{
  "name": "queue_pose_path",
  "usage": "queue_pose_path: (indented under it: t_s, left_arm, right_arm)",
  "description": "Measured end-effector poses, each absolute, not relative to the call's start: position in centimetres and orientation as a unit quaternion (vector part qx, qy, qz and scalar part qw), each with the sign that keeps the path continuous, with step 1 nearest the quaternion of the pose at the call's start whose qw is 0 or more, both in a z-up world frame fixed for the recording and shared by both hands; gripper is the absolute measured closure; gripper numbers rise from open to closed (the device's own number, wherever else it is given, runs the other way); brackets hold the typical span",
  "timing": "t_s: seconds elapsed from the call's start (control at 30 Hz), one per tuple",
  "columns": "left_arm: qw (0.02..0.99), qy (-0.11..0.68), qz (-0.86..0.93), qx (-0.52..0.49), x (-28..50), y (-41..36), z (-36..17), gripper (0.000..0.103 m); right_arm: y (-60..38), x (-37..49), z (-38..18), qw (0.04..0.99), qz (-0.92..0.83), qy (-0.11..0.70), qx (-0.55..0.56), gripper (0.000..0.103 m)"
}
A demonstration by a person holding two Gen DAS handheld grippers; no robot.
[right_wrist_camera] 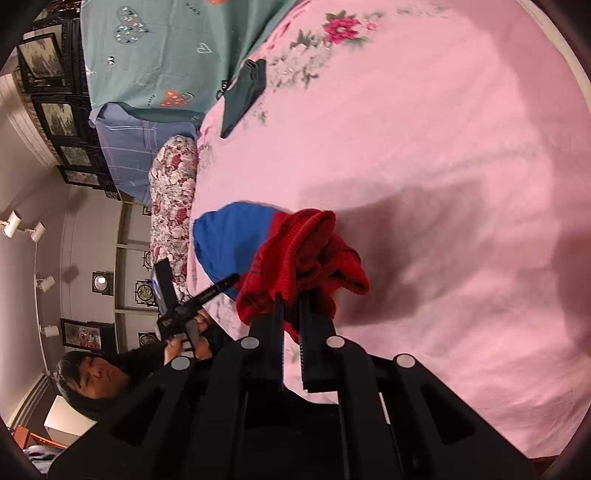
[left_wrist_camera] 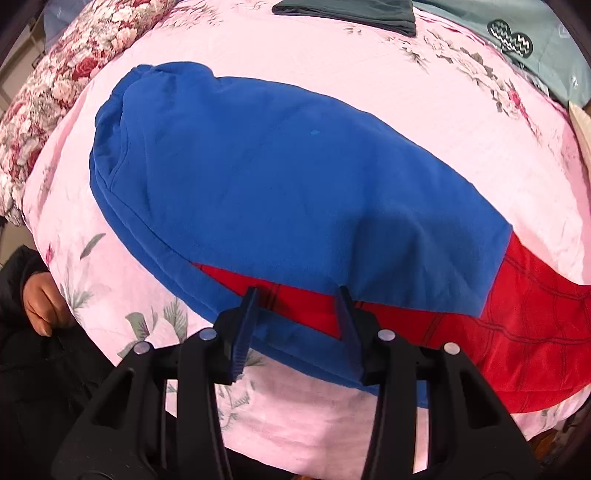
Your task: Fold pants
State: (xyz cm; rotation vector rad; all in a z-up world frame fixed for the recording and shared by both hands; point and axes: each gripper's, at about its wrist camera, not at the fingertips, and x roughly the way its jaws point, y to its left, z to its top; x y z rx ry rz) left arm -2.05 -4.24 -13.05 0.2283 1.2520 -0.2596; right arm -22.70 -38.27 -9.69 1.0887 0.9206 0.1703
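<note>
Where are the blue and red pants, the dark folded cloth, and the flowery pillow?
pants [left_wrist_camera: 295, 177], left wrist view, on the blue leg's middle.
dark folded cloth [right_wrist_camera: 243, 98], right wrist view, on its middle.
flowery pillow [left_wrist_camera: 48, 99], left wrist view, on its rose print.

A pink floral bedsheet [left_wrist_camera: 369, 59] covers the bed, with a dark folded garment [left_wrist_camera: 347, 13] at twelve o'clock and a rose-patterned pillow [left_wrist_camera: 55, 85] at ten o'clock.

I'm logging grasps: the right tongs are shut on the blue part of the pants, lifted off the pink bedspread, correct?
Not quite. The right wrist view shows the right tongs shut on the red cuff end of the pants, not the blue part. It is lifted off the pink bedspread.
</note>
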Motion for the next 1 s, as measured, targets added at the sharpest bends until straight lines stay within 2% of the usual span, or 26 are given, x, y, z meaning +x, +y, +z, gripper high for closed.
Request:
queue_pose_path:
  t_s: [0.13,0.17,0.2,0.23,0.27,0.37,0.43,0.47,0.5,0.67,0.83,1.0]
  left_arm:
    - [0.797,0.582,-0.127,0.104,-2.2,-3.8,-13.0,0.059]
    - [0.798,0.581,-0.127,0.103,-2.4,-3.8,-13.0,0.059]
    - [0.798,0.58,-0.128,0.102,-2.4,-3.8,-13.0,0.059]
    - [0.797,0.581,-0.128,0.102,-2.5,-3.7,-13.0,0.059]
    - [0.797,0.581,-0.129,0.1,-2.5,-3.7,-12.9,0.059]
    - [0.796,0.582,-0.129,0.102,-2.4,-3.7,-13.0,0.059]
    - [0.796,0.582,-0.128,0.105,-2.5,-3.6,-13.0,0.059]
    - [0.796,0.583,-0.128,0.106,-2.5,-3.6,-13.0,0.059]
    - [0.795,0.583,-0.128,0.106,-2.4,-3.7,-13.0,0.059]
    - [0.796,0.581,-0.128,0.11,-2.4,-3.9,-13.1,0.059]
    - [0.801,0.574,-0.13,0.108,-2.7,-3.7,-13.2,0.059]
    - [0.803,0.576,-0.135,0.066,-2.5,-2.6,-12.9,0.059]
  right_arm:
    - [-37.7,-20.5,-10.5,0.738,0.071,0.466,0.482,0.095]
    - [-37.9,-20.5,-11.4,0.725,0.058,0.481,0.49,0.088]
    - [-38.2,-20.7,-12.4,0.705,0.05,0.496,0.505,0.071]
    - [-38.5,-21.0,-13.3,0.689,0.048,0.498,0.525,0.061]
    - [-38.7,-21.3,-13.8,0.685,0.053,0.489,0.537,0.056]
    - [-39.2,-21.6,-15.0,0.687,0.051,0.465,0.555,0.059]
    - [-39.3,-21.8,-15.8,0.677,0.058,0.455,0.576,0.07]
    - [-39.4,-22.0,-16.0,0.677,0.059,0.453,0.577,0.085]
    - [-39.3,-22.2,-15.8,0.68,0.06,0.453,0.573,0.095]
    - [-38.0,-21.3,-10.4,0.734,0.09,0.432,0.517,0.095]
    - [-34.3,-14.3,-4.2,0.769,0.176,0.419,0.45,0.096]
    - [-28.7,-5.6,-4.8,0.765,0.219,0.45,0.406,0.096]
